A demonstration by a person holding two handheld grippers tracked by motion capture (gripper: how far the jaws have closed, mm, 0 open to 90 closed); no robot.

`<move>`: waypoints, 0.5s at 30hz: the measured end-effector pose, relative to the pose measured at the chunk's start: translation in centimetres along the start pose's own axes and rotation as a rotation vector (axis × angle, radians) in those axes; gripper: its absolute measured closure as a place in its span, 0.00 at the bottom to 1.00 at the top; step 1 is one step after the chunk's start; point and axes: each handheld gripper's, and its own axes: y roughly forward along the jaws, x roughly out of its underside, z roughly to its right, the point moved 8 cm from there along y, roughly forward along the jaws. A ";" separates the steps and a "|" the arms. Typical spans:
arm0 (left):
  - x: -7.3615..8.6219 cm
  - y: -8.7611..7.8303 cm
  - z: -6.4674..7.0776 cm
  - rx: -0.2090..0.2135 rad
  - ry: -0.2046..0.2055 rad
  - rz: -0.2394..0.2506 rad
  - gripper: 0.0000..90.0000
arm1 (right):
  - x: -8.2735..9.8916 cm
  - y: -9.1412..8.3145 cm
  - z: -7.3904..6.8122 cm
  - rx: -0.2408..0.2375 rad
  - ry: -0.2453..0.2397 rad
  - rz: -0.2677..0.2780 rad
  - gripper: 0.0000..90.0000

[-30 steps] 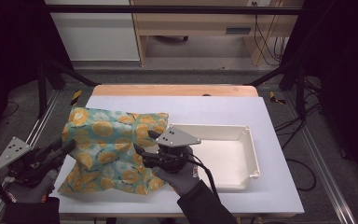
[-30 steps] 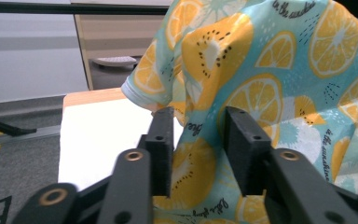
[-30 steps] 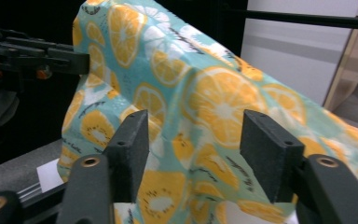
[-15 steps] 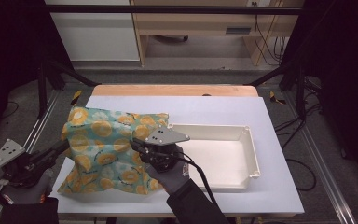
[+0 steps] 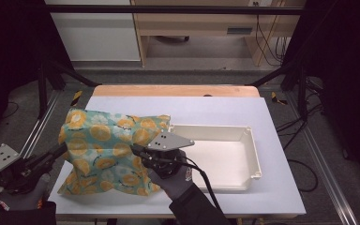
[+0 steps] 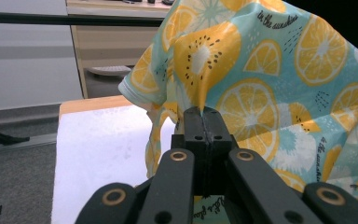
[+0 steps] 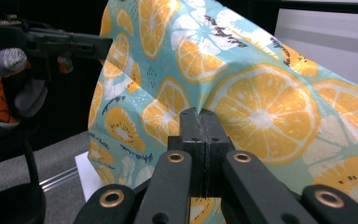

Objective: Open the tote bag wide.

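Both pairs of fingers have just clamped down, and each now pinches a fold of the citrus-print cloth (image 5: pixel 112 152): the left gripper (image 6: pixel 203 116) bites the fabric where a pleat rises from its tips, and the right gripper (image 7: pixel 199 119) does the same on the opposite side. A second ago the fingers stood apart beside the fabric; now both are clenched on it, so the cloth looks secured at two points and ready to be lifted, spread or folded, a step that appears not yet begun. In the high view the cloth lies bunched and tented on the left half of the counter (image 5: pixel 281 187), its right edge touching the white tray (image 5: pixel 253 150), which sits at about 3 o'clock from it. The left gripper (image 5: pixel 61 151) reaches in from 8 o'clock, the right gripper (image 5: pixel 136 151) from 5 o'clock, held by a gloved hand (image 5: pixel 171 173). The counter is a pale sheet with a wooden strip along its far edge. Beyond it are a grey floor, black frame legs, a light cabinet and loose cables at 1 o'clock.
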 end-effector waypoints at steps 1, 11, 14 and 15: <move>0.1 -0.1 0.1 0.003 0.003 -0.004 1.00 | 0.1 -0.1 -0.1 -0.002 -0.002 -0.001 1.00; 0.8 -0.2 0.8 0.006 0.019 -0.021 1.00 | 1.9 0.2 0.0 -0.008 0.014 -0.053 0.98; 0.9 -0.1 0.8 0.005 0.021 -0.025 1.00 | 1.6 -0.2 0.1 0.002 0.011 -0.035 0.88; 0.9 -0.1 0.8 0.005 0.021 -0.025 1.00 | 1.6 -0.2 0.1 0.002 0.011 -0.035 0.88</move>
